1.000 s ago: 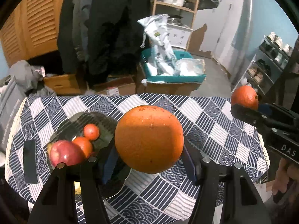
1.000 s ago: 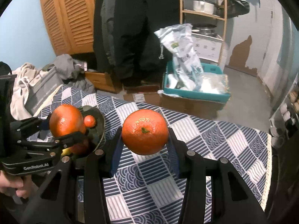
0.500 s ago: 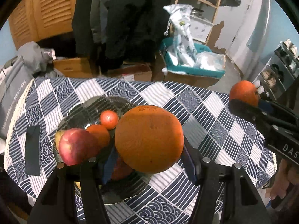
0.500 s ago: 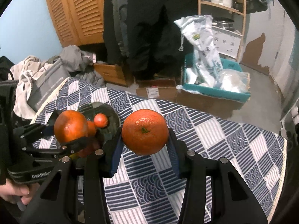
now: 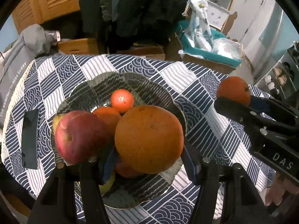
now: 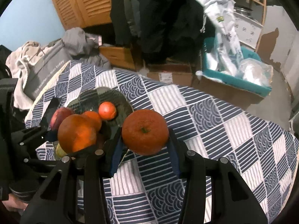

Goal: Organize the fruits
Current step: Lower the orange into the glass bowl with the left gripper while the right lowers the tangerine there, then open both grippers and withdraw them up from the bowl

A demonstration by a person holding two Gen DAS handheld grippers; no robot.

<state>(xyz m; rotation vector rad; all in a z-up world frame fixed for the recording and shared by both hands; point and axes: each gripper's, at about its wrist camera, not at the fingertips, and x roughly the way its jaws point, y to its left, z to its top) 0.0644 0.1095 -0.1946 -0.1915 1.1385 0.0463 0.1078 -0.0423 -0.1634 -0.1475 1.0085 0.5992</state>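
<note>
Table under a blue-and-white patterned tablecloth [image 5: 214, 130], bearing a glass fruit plate [image 5: 149, 85] and a dark flat strip [image 5: 29, 140]

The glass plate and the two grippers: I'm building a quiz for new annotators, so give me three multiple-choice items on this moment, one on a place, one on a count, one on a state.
1. Where is the large orange in the left gripper?
A. above the glass plate
B. on the bare cloth
C. in the teal box

2. How many grippers carry an orange?
A. none
B. one
C. two

3. How does the red apple lie?
A. clamped in the right gripper
B. resting on the plate, untouched
C. on the floor

Answers:
1 A, the left wrist view shows the plate spread directly behind and below the held orange.
2 C, the right gripper also clamps a stemmed orange.
3 B, it sits with the small tomato and no fingers close on it.
</note>
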